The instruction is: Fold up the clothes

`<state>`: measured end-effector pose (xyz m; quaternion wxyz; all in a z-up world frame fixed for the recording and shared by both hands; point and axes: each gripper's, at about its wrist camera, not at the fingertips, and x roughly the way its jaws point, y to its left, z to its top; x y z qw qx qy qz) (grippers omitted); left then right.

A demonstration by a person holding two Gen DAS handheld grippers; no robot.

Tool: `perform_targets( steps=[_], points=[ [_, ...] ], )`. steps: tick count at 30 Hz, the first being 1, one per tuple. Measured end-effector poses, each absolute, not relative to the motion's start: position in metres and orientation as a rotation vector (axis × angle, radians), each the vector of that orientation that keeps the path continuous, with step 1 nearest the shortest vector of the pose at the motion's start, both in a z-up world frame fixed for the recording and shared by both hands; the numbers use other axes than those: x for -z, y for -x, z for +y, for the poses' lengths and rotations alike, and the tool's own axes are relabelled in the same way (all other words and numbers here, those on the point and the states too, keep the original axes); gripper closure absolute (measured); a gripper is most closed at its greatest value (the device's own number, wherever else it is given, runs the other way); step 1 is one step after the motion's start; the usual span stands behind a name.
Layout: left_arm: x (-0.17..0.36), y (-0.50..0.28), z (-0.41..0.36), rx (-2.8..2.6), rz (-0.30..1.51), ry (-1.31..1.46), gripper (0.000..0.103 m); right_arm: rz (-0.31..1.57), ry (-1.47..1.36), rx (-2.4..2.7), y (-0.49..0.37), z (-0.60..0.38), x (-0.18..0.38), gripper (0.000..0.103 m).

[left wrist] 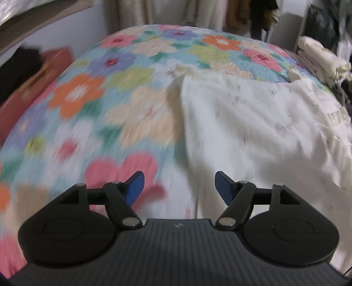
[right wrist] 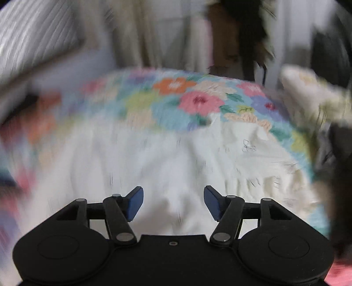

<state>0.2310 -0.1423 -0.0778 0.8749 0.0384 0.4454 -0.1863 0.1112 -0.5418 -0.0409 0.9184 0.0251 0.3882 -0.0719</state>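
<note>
A bed with a bright floral quilt (left wrist: 92,94) fills the scene. Beige curtains (left wrist: 136,13) hang at the far side. A reddish-brown box (left wrist: 33,88) sits at the left.

A bed fills both views, covered by a quilted bedspread (left wrist: 123,66) printed with big flowers in pink, orange, lilac, green and cream on a pale blue ground. Beyond the bed's far edge hang long beige curtains (left wrist: 136,13), with dark and brown garments (left wrist: 253,15) hanging beside them. A plain white wall (left wrist: 88,33) stands past the far left corner. The light is soft and even; much is blurred.
</note>
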Motion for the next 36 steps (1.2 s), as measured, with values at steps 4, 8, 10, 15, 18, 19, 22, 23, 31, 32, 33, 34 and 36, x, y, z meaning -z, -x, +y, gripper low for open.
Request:
perform_targets(
  steps=[4, 8, 10, 15, 18, 19, 22, 23, 31, 32, 33, 34, 36],
  points=[
    [0.098, -0.178, -0.098, 0.419, 1.044, 0.095, 0.032, 0.8, 0.087, 0.03, -0.057, -0.472, 0.049, 0.037],
    [0.116, -0.141, -0.084, 0.412, 1.151, 0.111, 0.031, 0.81, 0.038, 0.002, -0.022, -0.431, 0.06, 0.037],
    [0.124, -0.121, -0.083, 0.414, 1.168, 0.117, 0.029, 0.802, -0.013, -0.011, -0.002, -0.416, 0.067, 0.037],
    [0.159, -0.093, -0.092, 0.457, 1.227, 0.197, 0.005, 0.814, -0.058, -0.005, 0.041, -0.393, 0.09, 0.037],
    [0.162, -0.084, -0.112, 0.459, 1.195, 0.072, 0.0, 0.852, -0.024, 0.071, 0.052, -0.406, 0.102, 0.037],
    [0.161, -0.08, -0.119, 0.448, 1.183, 0.012, 0.003, 0.851, -0.039, 0.097, 0.056, -0.412, 0.103, 0.037],
    [0.156, -0.065, -0.14, 0.41, 1.103, -0.21, 0.047, 0.85, -0.086, 0.154, 0.068, -0.43, 0.106, 0.037],
    [0.152, -0.062, -0.143, 0.409, 1.08, -0.245, 0.073, 0.851, -0.102, 0.163, 0.072, -0.435, 0.108, 0.037],
    [0.104, -0.053, -0.132, 0.38, 0.966, -0.166, 0.101, 0.864, -0.077, 0.258, 0.102, -0.452, 0.103, 0.037],
    [0.098, -0.052, -0.134, 0.373, 0.947, -0.164, 0.101, 0.856, -0.079, 0.268, 0.109, -0.456, 0.1, 0.037],
    [0.096, -0.051, -0.132, 0.364, 0.938, -0.159, 0.101, 0.849, -0.093, 0.287, 0.119, -0.464, 0.098, 0.037],
    [0.094, -0.049, -0.131, 0.355, 0.931, -0.153, 0.101, 0.842, -0.108, 0.307, 0.128, -0.471, 0.095, 0.037],
    [0.1, -0.05, -0.126, 0.326, 0.945, -0.144, 0.101, 0.837, -0.138, 0.356, 0.148, -0.484, 0.094, 0.037]
  ],
)
